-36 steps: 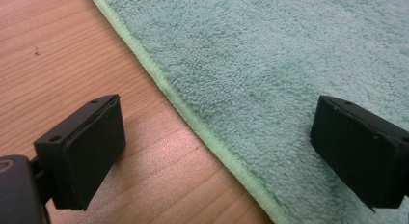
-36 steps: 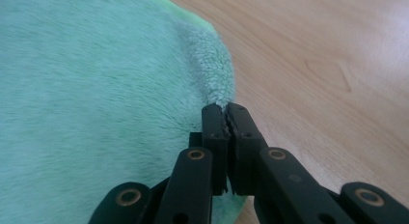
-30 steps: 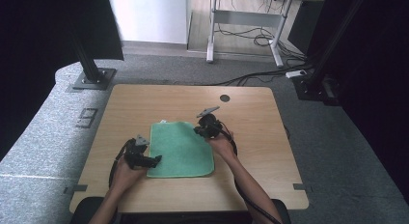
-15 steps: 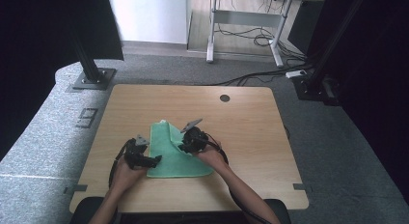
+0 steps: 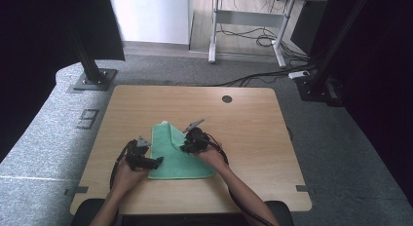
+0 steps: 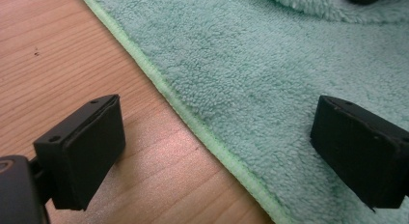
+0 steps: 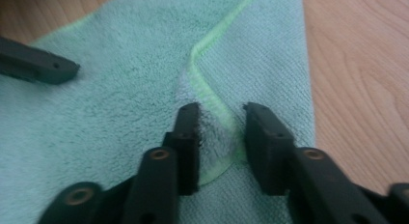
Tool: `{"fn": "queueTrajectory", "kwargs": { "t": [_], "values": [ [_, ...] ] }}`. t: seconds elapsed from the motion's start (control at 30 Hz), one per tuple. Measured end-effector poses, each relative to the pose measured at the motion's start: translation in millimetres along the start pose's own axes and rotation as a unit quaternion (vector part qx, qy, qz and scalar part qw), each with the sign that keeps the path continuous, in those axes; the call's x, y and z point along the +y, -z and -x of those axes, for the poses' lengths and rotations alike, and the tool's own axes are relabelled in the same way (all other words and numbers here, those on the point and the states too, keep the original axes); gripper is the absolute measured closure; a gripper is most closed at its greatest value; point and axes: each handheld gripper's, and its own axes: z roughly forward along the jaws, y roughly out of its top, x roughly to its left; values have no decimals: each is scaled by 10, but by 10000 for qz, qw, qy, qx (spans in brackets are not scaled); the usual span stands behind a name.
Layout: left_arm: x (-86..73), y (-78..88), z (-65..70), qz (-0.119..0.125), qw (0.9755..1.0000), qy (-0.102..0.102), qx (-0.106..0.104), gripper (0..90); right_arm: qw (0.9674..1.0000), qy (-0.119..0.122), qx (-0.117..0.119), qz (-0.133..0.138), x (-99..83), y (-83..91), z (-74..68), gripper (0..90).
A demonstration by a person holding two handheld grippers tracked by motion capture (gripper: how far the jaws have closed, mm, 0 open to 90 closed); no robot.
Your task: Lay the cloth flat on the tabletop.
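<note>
One fluffy green terry towel (image 5: pixel 178 155)

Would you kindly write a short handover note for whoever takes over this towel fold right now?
Left hand-held gripper: open, jaws straddling the near-left edge of the green towel, one over the wooden table, one over the cloth; not gripping.
Right hand-held gripper: jaws have just been closing, with the towel's folded hem standing between them; the pads look slightly apart from it, so do not count on a firm grip.
Done: the towel's right part is carried over towards the left, part-way folded.
Left: finish laying that edge onto the left side, release it and smooth the fold.
</note>
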Motion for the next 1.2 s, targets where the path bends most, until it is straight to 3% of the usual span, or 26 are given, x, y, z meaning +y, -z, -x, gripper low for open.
{"fn": "queueTrajectory", "kwargs": {
  "t": [0.03, 0.13, 0.27, 0.3, 0.37, 0.4, 0.43, 0.57, 0.6, 0.63, 0.77, 0.87, 1.07, 1.2],
  "values": [
    [0, 0, 1, 4, 10000, 6, 4, 51, 10000, 70, -22, -47, 29, 41, -15, 836],
    [0, 1, 0, -4, 10000, -6, 12, 51, 9997, 153, -177, -31, 79, 150, 0, 842],
    [0, 0, 0, -2, 10000, 0, 0, 51, 9992, 68, -366, 143, 131, 315, 111, 842],
    [0, 1, 0, -2, 10000, -7, 11, 51, 9981, -21, -574, 223, 161, 430, 239, 840],
    [2, -3, 0, -2, 10000, -2, -4, 50, 9968, -113, -750, 253, 182, 502, 373, 836],
    [2, -3, 0, -2, 10000, -2, -4, 49, 9968, -113, -750, 253, 182, 502, 373, 836],
    [4, -7, 1, 9, 10000, 5, -4, 47, 9956, -234, -866, 268, 196, 529, 499, 832],
    [6, -9, 1, 9, 10000, 7, -7, 45, 9921, -410, -1169, 203, 202, 463, 758, 783],
    [6, -9, 1, 9, 10000, 7, -7, 45, 9921, -410, -1169, 203, 202, 463, 758, 783],
    [6, -10, 1, 10, 10000, 3, -3, 45, 9893, -457, -1389, -2, 148, 353, 908, 736],
    [7, -9, 0, 5, 10000, 2, -6, 45, 9854, -846, -1470, -125, 0, 243, 1110, 612],
    [10, -13, 0, 0, 10000, -2, -5, 42, 9839, -987, -1491, 14, -52, 300, 1142, 557],
    [12, -16, 1, -4, 10000, -2, -4, 40, 9852, -974, -1406, 145, -77, 361, 1079, 495],
    [13, -15, 1, -8, 10000, 0, -5, 40, 9855, -868, -1458, -52, -171, 203, 1057, 427]
  ]
}}
